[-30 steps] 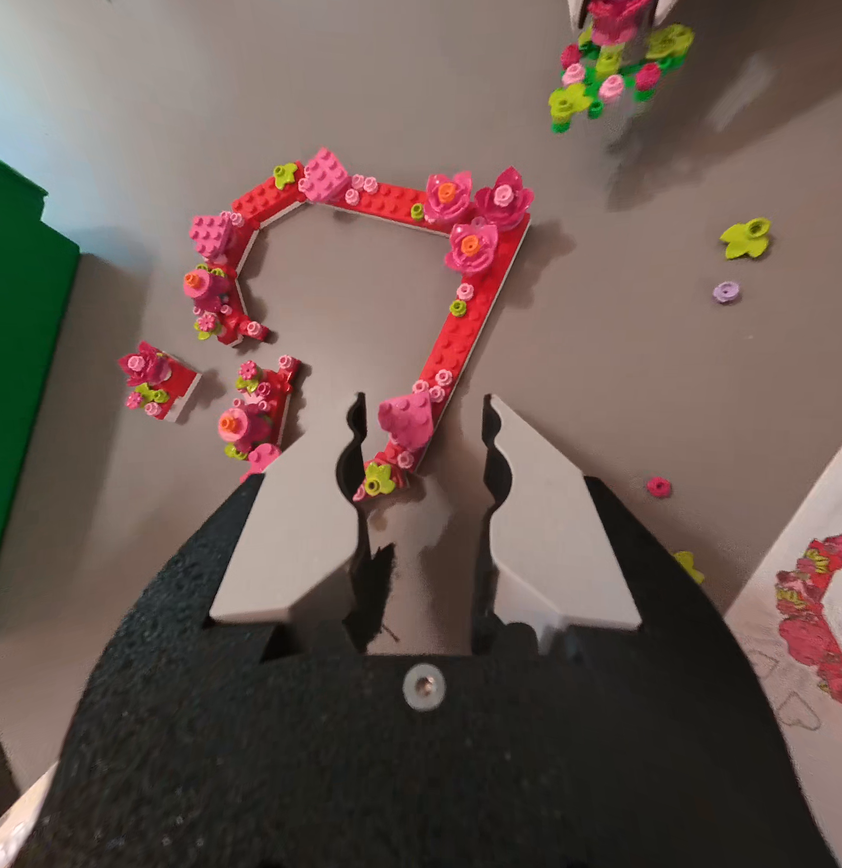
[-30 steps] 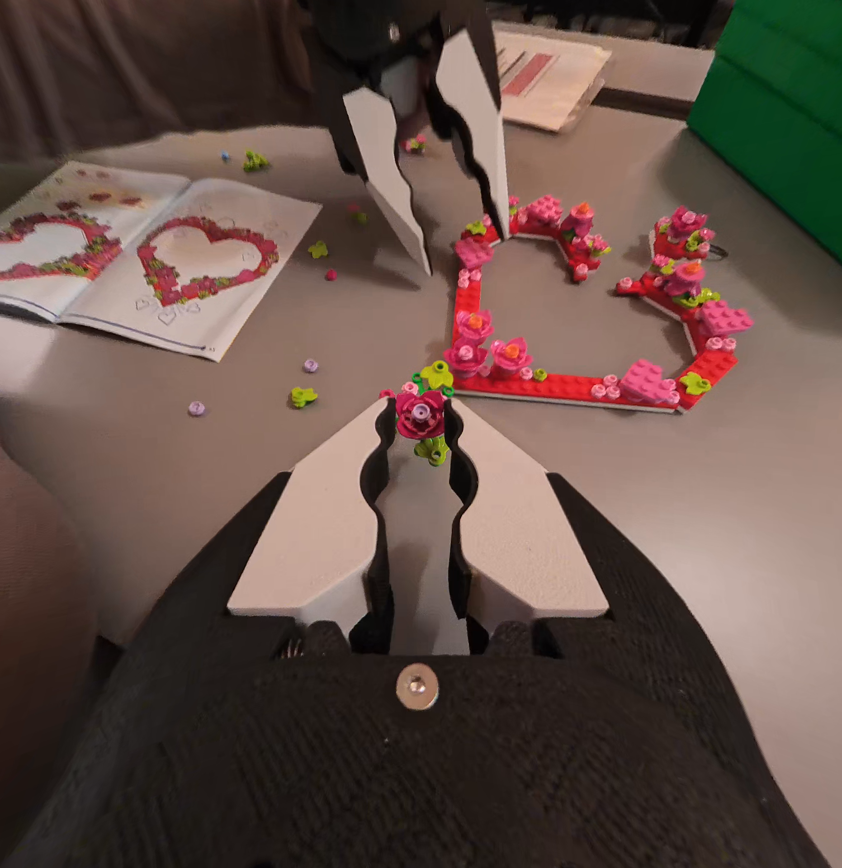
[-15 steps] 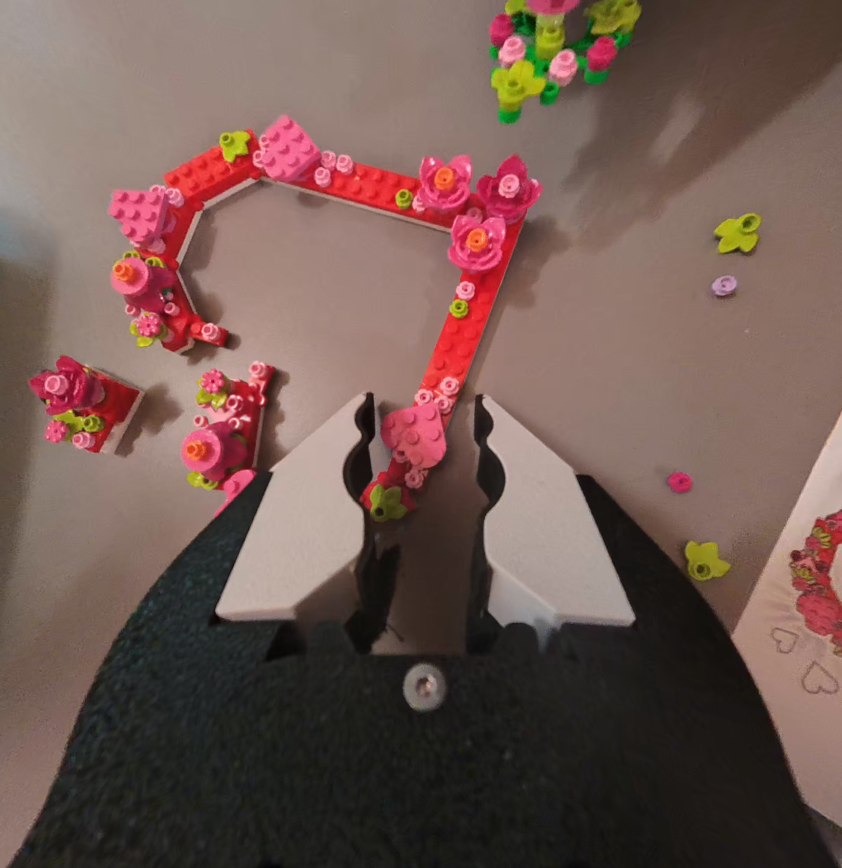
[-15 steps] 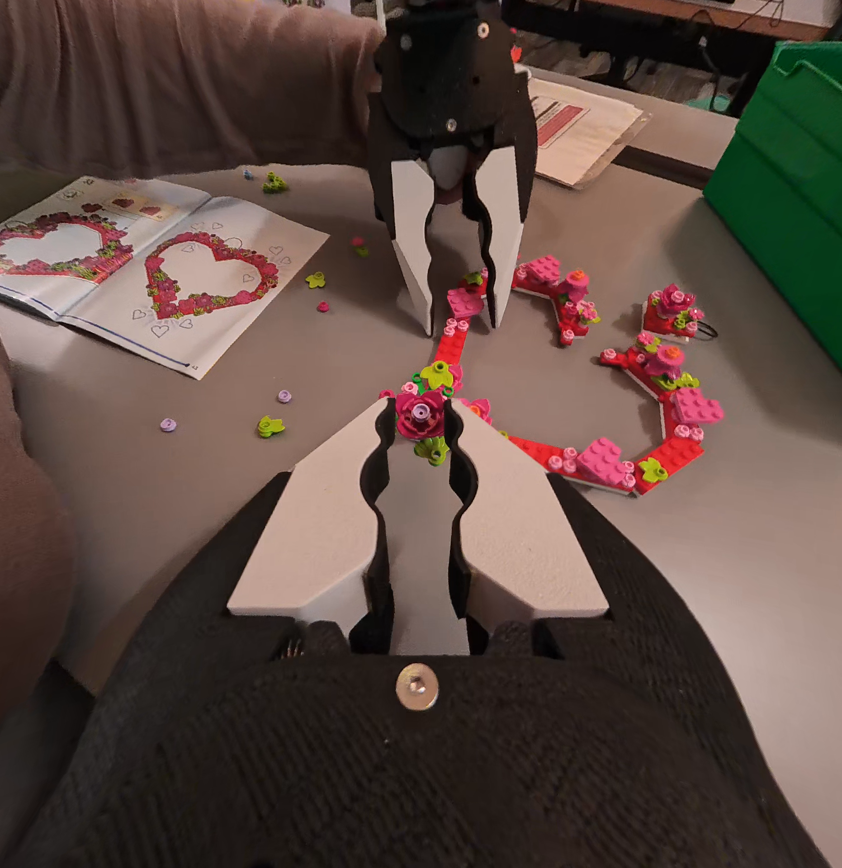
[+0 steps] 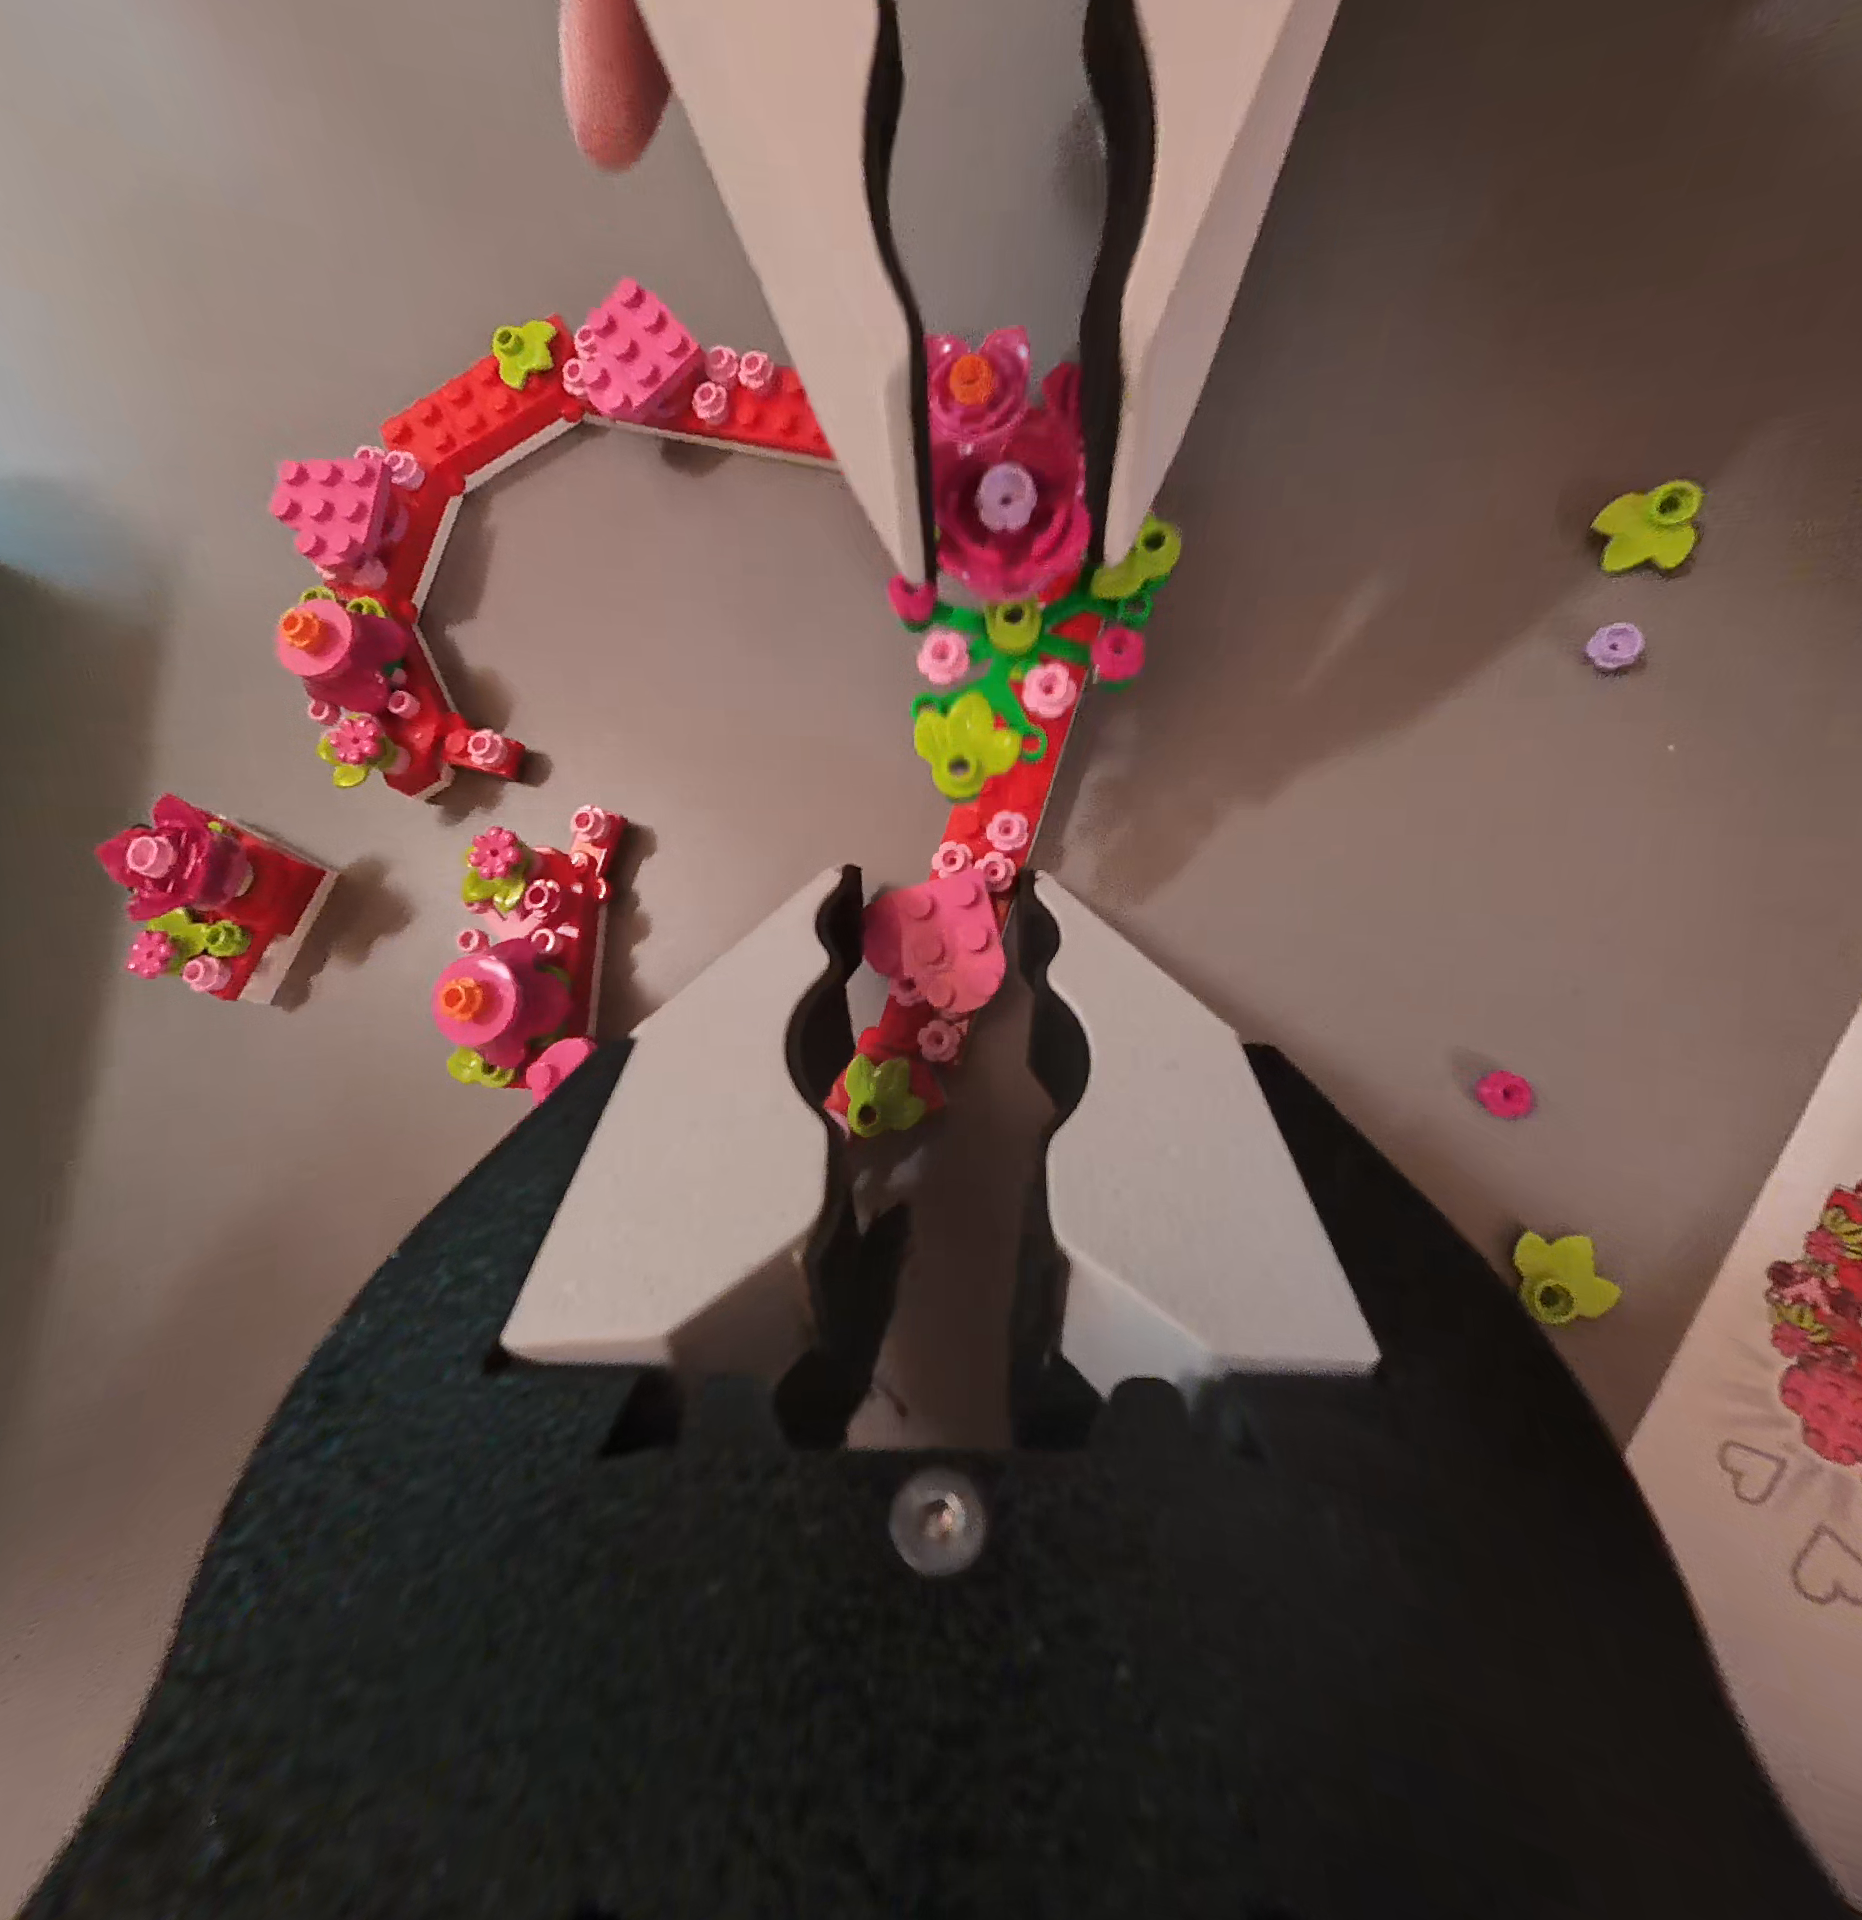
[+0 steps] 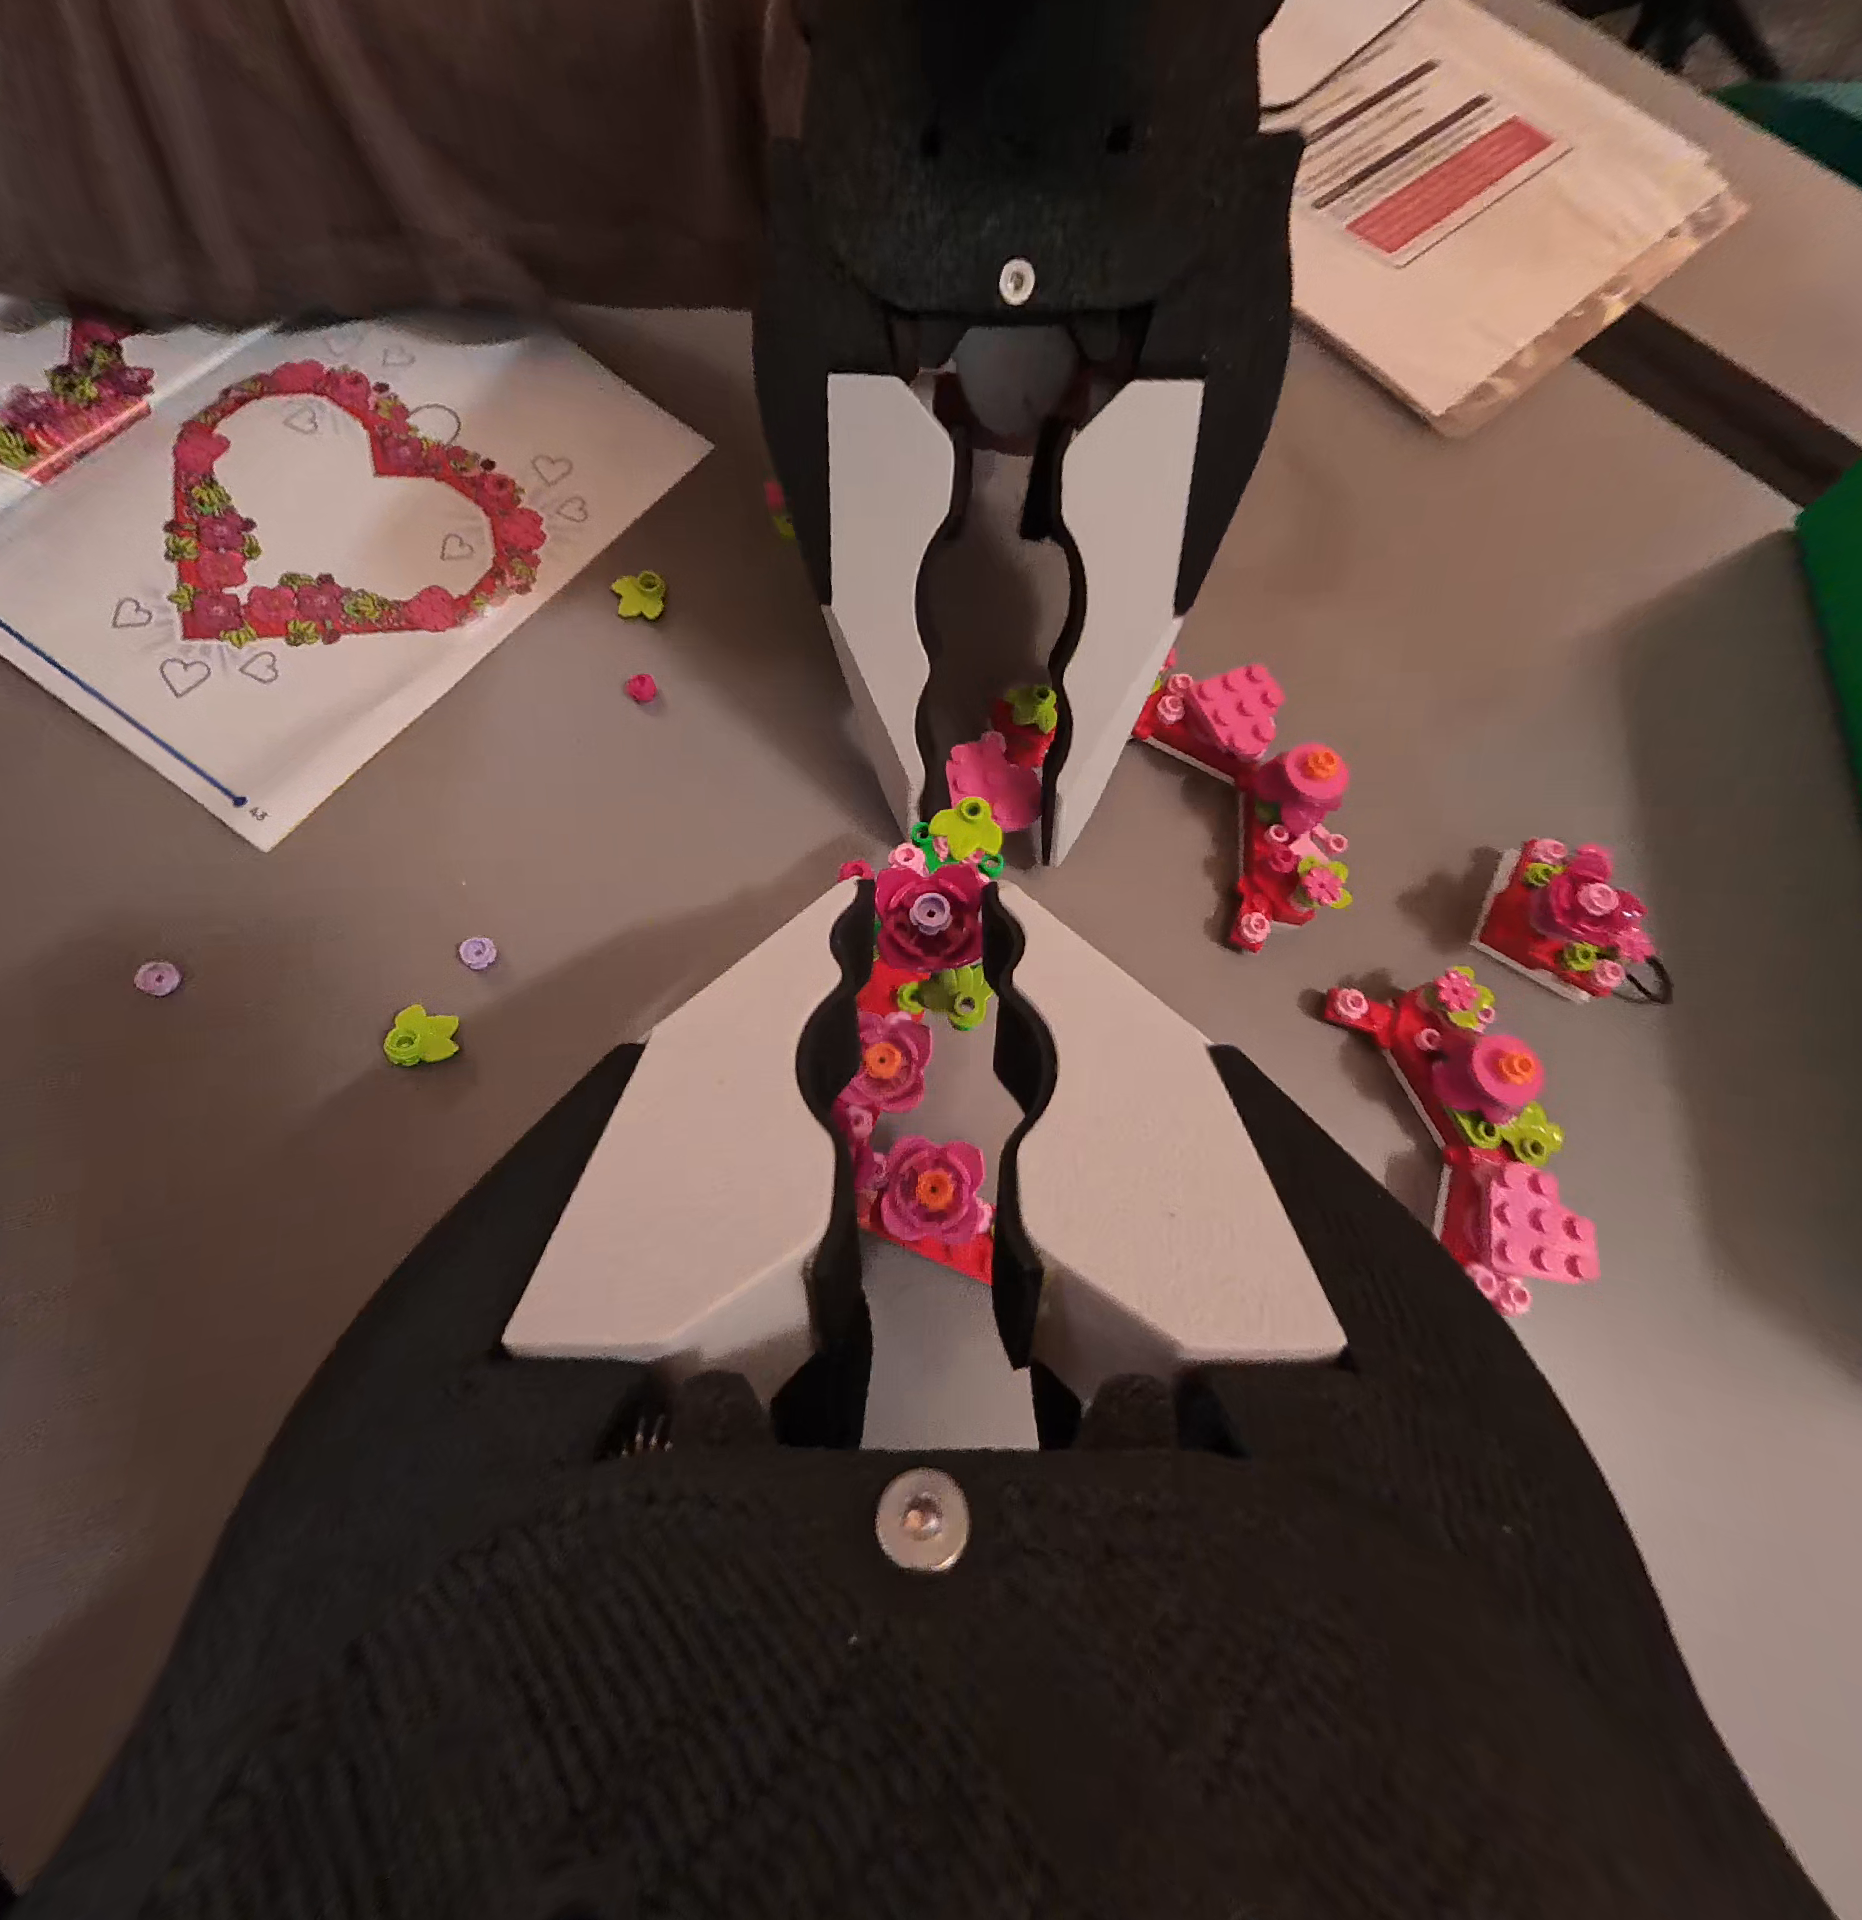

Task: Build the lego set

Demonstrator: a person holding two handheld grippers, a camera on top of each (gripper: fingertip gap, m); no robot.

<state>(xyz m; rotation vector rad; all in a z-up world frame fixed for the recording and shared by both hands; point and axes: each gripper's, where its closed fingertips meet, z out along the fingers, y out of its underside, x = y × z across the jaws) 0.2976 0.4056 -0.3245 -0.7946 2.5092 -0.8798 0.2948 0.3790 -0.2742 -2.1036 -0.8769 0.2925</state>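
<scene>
A red heart-shaped Lego frame (image 5: 470, 416) with pink bricks and flowers lies open-ended on the grey table (image 5: 1322, 727). My left gripper (image 5: 942, 894) is closed on the frame's near end, with its fingers against a pink wedge brick (image 5: 937, 945). It also shows in the right wrist view (image 6: 984, 831). My right gripper (image 6: 927, 904) is shut on a dark pink rose cluster (image 6: 929, 914) with green stems and lime leaves. It holds the cluster (image 5: 1010, 509) right over the frame's red arm, just beyond my left fingertips. Whether the cluster touches the frame is unclear.
Two loose red flower segments (image 5: 210, 904) (image 5: 522, 935) lie left of my left gripper. Lime leaves (image 5: 1644, 530) and small studs (image 5: 1615, 644) lie scattered at the right. An open instruction booklet (image 6: 335, 540), a paper-topped box (image 6: 1478, 208) and a green bin (image 6: 1852, 623) ring the work area.
My right gripper has carried the rose cluster in over the frame's arm, close to my left gripper. My left fingers have narrowed onto the pink wedge brick.
</scene>
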